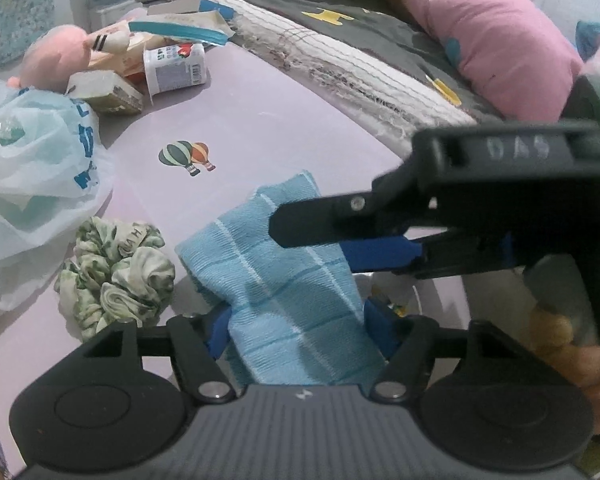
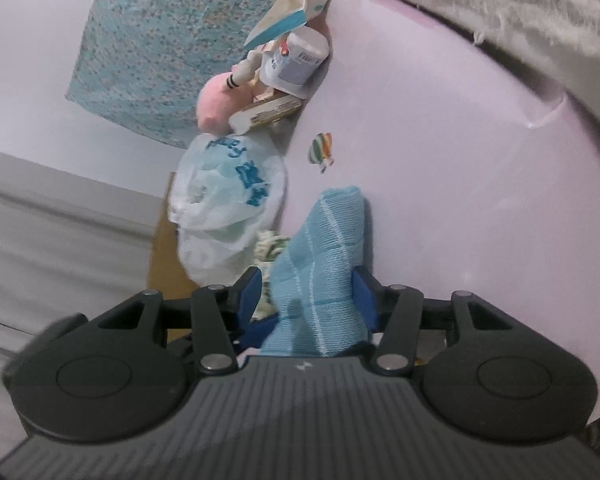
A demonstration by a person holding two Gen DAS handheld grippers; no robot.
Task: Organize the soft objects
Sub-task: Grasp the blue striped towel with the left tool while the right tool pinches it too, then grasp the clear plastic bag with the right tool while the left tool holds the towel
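- Two grippers are gripping one light-blue checked woven cloth (image 1: 284, 280): the left gripper (image 1: 300, 326) is clamping its near end, the right gripper (image 2: 308, 296) is pinching its other side.
- Both are holding it above the pale pink table (image 1: 260, 120), beside a green floral fabric scrunchie (image 1: 116, 276).

Blue checked cloth (image 1: 284, 280), draped, beside green scrunchie (image 1: 116, 276)

Blue checked cloth (image 2: 320, 264) between the right tongs (image 2: 309, 300), above the pink tabletop (image 2: 460, 200).
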